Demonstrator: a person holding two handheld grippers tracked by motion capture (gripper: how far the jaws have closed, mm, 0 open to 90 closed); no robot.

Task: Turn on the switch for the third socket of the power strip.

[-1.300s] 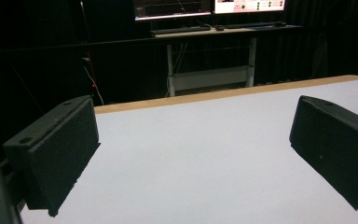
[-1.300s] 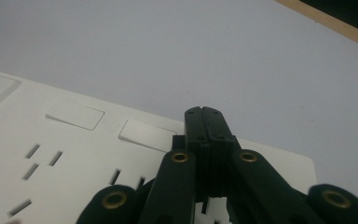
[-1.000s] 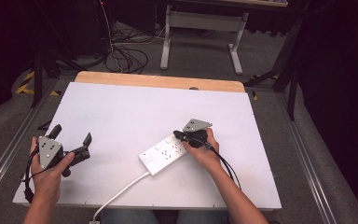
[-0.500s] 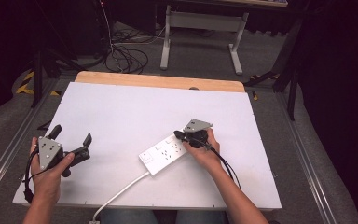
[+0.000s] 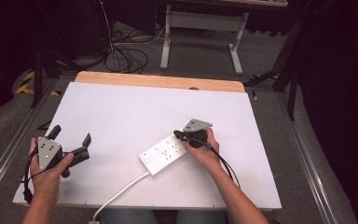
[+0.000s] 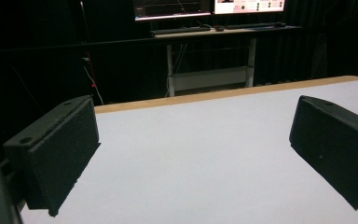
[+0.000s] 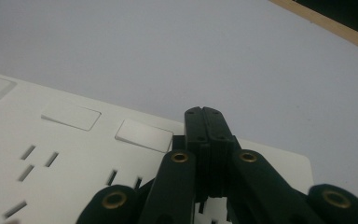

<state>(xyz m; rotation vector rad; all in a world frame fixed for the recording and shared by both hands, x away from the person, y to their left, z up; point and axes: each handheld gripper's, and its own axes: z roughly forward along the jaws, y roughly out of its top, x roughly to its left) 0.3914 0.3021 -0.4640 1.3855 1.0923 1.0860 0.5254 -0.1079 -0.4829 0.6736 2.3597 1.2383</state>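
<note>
White plastic multi-socket power strip (image 5: 164, 153), laid flat mid-table, is pressed near a rocker switch by the right gripper (image 7: 208, 122), jaws closed together, seemingly to toggle it, while the left gripper (image 5: 70, 140) is held wide and idle.

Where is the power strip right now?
In the high view, the white power strip lies near the table's front middle, its right end under the closed right gripper.

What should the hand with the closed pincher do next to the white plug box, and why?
Probably press down on the nearest rocker switch. The right hand-held gripper is shut and hovers over the power strip beside that switch, while the left hand-held gripper waits open, far off.
</note>
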